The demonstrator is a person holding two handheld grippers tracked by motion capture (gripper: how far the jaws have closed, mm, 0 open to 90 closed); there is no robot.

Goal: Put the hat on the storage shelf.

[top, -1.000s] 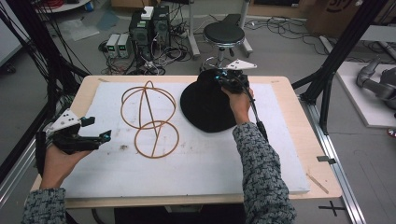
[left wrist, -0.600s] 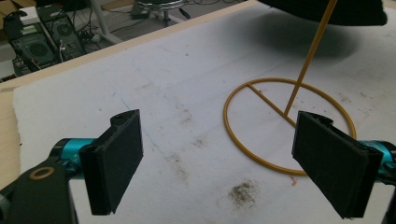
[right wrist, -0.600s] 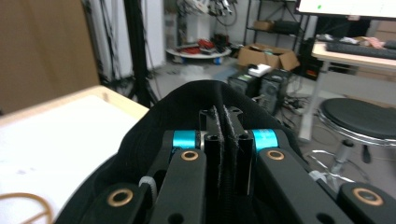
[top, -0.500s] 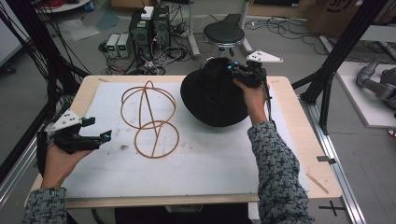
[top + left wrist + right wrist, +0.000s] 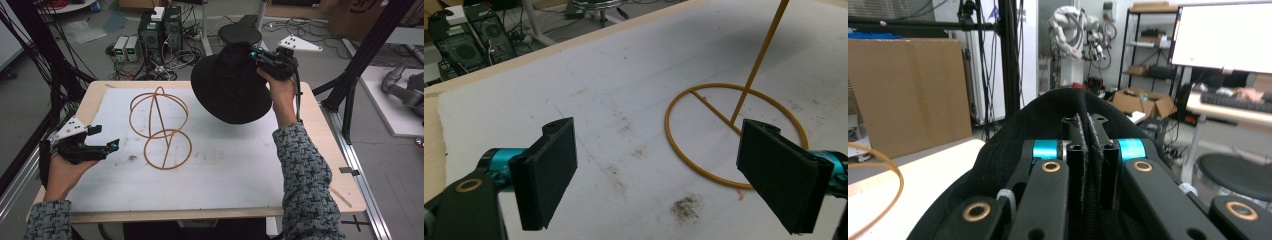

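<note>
A: High view. Right gripper (image 5: 257,56) clamped on the black hat (image 5: 231,85), pinching the brim edge. Hat hangs tilted in the air above the far right part of the table (image 5: 300,200), off the white sheet (image 5: 225,170).

B: Left side?

A: Left gripper (image 5: 102,137) low at the near left edge, jaws spread, nothing between them. Wire hat stand (image 5: 161,127) near the middle of the sheet, 2 rings and a round frame, apart from both tools.

B: Left gripper view?

A: 2 black pads (image 5: 551,170) wide apart over the stained sheet (image 5: 624,100). The stand's base ring (image 5: 704,165) lies beyond them. No writing legible.

B: Right gripper view?

A: Jaws pressed together with black hat (image 5: 1013,145) fabric between them. Cardboard box (image 5: 903,95) and a monitor (image 5: 1223,35) in the background; no label readable.
</note>
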